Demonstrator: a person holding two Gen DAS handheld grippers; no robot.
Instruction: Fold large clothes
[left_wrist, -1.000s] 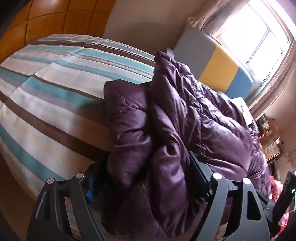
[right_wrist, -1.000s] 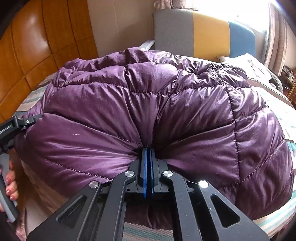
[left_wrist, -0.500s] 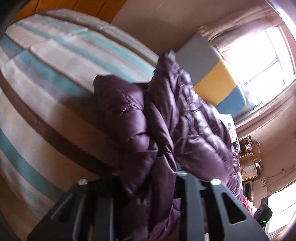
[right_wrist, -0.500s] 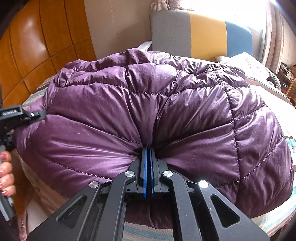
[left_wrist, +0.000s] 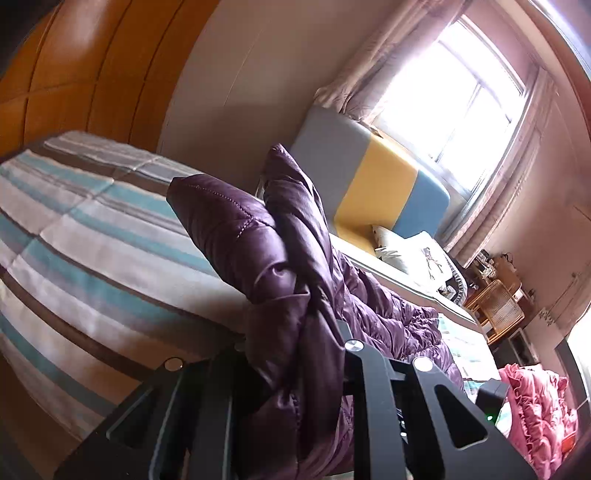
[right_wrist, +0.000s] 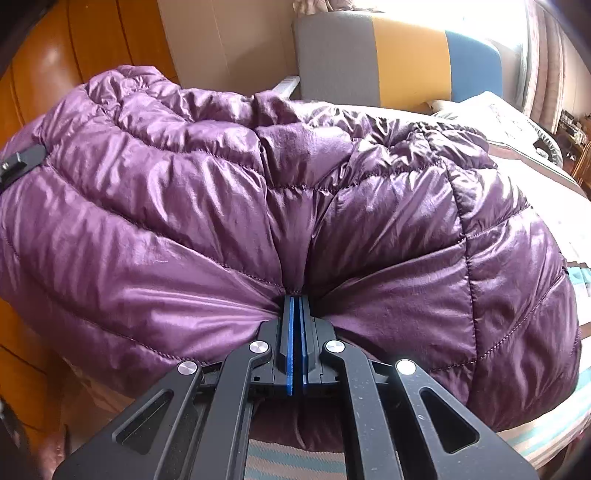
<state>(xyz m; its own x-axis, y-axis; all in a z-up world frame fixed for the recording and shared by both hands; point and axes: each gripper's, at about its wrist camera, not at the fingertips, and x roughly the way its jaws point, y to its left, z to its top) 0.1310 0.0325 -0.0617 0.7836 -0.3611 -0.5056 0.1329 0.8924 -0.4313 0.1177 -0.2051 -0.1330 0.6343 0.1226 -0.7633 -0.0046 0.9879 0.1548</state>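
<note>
Purple quilted down jacket (right_wrist: 229, 206) lies bunched on the bed, a puffed mound seen from the right wrist view. In the left wrist view, going from the left: orange wooden wall panels (left_wrist: 74, 74) stand behind a striped bedspread (left_wrist: 85, 251) of teal, white and brown bands. Next comes the jacket's raised fold (left_wrist: 258, 243), its edge lifted off the bedspread and gathered down into the left claw (left_wrist: 295, 354), whose jaws stand apart with thick padded fabric packed between them, so it grips the jacket. Further right stands a grey, yellow and blue headboard (left_wrist: 376, 177), a white pillow (left_wrist: 413, 254) below it, a bright window (left_wrist: 454, 103), and pink clothing (left_wrist: 535, 410) at the far edge. In the right wrist view, the right claw (right_wrist: 296, 299) has its blue pads (right_wrist: 290, 343) pressed nearly together, pinching a seam of the jacket's near edge, with creases radiating from the pinch.
</note>
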